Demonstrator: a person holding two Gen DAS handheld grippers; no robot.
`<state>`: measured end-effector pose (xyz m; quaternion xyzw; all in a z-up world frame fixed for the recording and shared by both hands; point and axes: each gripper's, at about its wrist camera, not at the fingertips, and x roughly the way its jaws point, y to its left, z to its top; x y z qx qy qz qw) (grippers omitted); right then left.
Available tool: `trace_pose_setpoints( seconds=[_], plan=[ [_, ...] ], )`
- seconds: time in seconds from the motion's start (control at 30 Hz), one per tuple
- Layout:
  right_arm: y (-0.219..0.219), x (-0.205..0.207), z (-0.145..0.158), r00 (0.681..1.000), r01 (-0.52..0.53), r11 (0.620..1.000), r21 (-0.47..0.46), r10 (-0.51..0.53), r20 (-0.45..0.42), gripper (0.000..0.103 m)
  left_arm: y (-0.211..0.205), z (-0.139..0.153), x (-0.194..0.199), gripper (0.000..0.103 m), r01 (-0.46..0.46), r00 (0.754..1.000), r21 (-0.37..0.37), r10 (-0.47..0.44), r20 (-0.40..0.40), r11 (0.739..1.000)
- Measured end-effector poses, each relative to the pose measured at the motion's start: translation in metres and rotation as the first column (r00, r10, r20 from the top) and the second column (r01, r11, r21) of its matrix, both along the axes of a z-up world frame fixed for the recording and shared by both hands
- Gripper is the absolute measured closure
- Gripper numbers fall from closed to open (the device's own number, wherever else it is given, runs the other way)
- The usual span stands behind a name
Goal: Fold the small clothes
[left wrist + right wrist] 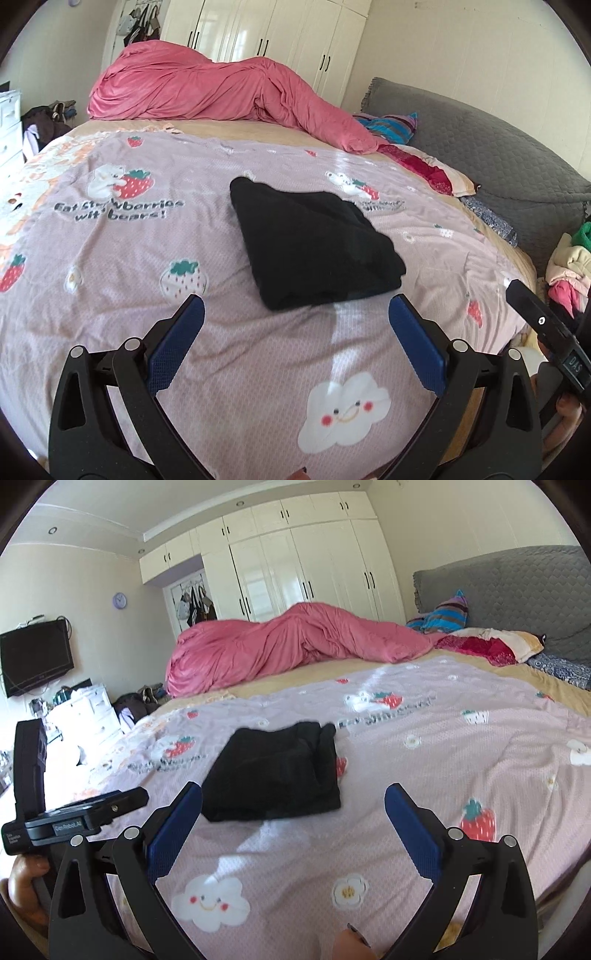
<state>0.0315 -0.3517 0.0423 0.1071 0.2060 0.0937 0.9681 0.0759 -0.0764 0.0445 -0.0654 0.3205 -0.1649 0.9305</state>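
A black garment (314,243) lies folded into a compact stack on the pink strawberry-print bedspread (110,258). It also shows in the right wrist view (275,775). My left gripper (295,310) is open and empty, just short of the garment's near edge. My right gripper (293,794) is open and empty, its left finger close to the garment's near left corner. Neither gripper touches the cloth. The right gripper's body (543,328) shows at the right edge of the left wrist view. The left gripper's body (74,819) shows at the left of the right wrist view.
A bunched pink duvet (221,88) lies across the far side of the bed. Pillows (436,173) and a grey headboard (498,147) stand at the right. A heap of clothes (569,269) sits off the bed's right edge. A white dresser (85,716) and a wall TV (35,657) stand at the left.
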Motion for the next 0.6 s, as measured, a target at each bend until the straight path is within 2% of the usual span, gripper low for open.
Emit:
trace_pose_setpoints(
  seconds=[0.33,0.6],
  plan=[
    [0.013,0.006,-0.045,0.995,0.016,0.992,-0.127,-0.029,-0.098,0.004,0.008,-0.039,-0.007,0.009,-0.048,0.996,0.024,0.05,-0.076,0.999],
    [0.009,0.016,-0.062,0.986,0.015,0.995,-0.095,-0.031,-0.166,0.004,0.016,-0.046,-0.007,0.009,-0.077,0.993,0.024,0.079,-0.094,0.997]
  ],
)
